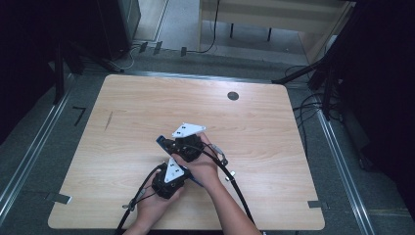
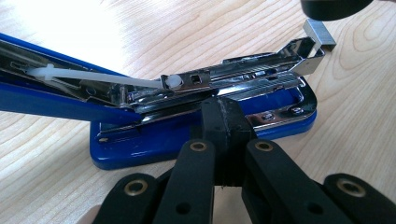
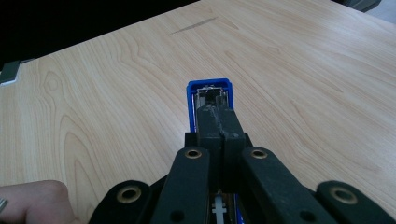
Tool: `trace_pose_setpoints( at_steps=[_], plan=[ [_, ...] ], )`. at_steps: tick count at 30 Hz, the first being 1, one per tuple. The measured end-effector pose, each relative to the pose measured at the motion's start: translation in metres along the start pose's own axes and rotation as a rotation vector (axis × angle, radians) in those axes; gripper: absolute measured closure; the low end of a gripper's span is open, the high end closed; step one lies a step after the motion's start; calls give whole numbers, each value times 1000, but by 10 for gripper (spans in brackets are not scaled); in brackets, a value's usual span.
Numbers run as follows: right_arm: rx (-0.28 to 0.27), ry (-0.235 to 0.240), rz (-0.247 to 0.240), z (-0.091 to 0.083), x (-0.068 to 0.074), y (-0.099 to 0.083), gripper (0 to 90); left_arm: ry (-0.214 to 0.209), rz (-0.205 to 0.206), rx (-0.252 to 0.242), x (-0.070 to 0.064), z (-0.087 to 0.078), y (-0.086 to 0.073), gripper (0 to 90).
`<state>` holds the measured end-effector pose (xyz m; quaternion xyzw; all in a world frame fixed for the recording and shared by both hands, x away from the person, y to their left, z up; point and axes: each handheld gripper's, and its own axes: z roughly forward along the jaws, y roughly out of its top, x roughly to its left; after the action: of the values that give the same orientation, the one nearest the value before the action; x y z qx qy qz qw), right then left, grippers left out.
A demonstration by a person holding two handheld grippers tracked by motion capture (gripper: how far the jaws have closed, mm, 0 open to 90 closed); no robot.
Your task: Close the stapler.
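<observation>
Blue stapler opened for reloading on the wooden table, toward the middle of its near edge

The stapler lies flat with its cover swung back and the metal magazine exposed, the white pusher rod in sight. The left gripper has its jaws pressed together against the side of the base, seemingly steadying it. The right gripper, jaws also closed, bears along the magazine toward the front end. A strip of staples sits at the magazine's tip, apparently not yet slid home; seating it and closing the cover looks to be what remains
</observation>
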<state>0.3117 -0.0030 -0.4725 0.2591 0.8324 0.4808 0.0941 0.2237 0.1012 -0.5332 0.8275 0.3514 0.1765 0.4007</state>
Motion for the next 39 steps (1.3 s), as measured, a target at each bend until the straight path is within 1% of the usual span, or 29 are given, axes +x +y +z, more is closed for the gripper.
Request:
trace_pose_setpoints(
  at_steps=[5, 11, 14, 20, 30, 36, 39],
  plan=[
    [7, 1, -3, 5, 0, 0, 900, 1, 1, 1, 0, 0, 0, 900],
    [33, 2, -11, 10, -1, -1, 900, 2, 3, -1, 0, 0, 0, 900],
    [34, 3, -5, 12, -1, -2, 900, 1, 3, 0, 0, 0, 0, 900],
    [53, 2, -17, 16, -2, -4, 900, 0, 3, -2, 0, 0, 0, 900],
    [71, 3, -12, 22, -4, -7, 900, 0, 3, -1, 0, 0, 0, 900],
    [121, -15, -33, 31, -1, -13, 900, -1, 4, 1, 0, 0, 0, 900],
    [126, -12, -26, 34, -2, -14, 900, -1, 5, 2, 0, 0, 0, 900]
  ],
)
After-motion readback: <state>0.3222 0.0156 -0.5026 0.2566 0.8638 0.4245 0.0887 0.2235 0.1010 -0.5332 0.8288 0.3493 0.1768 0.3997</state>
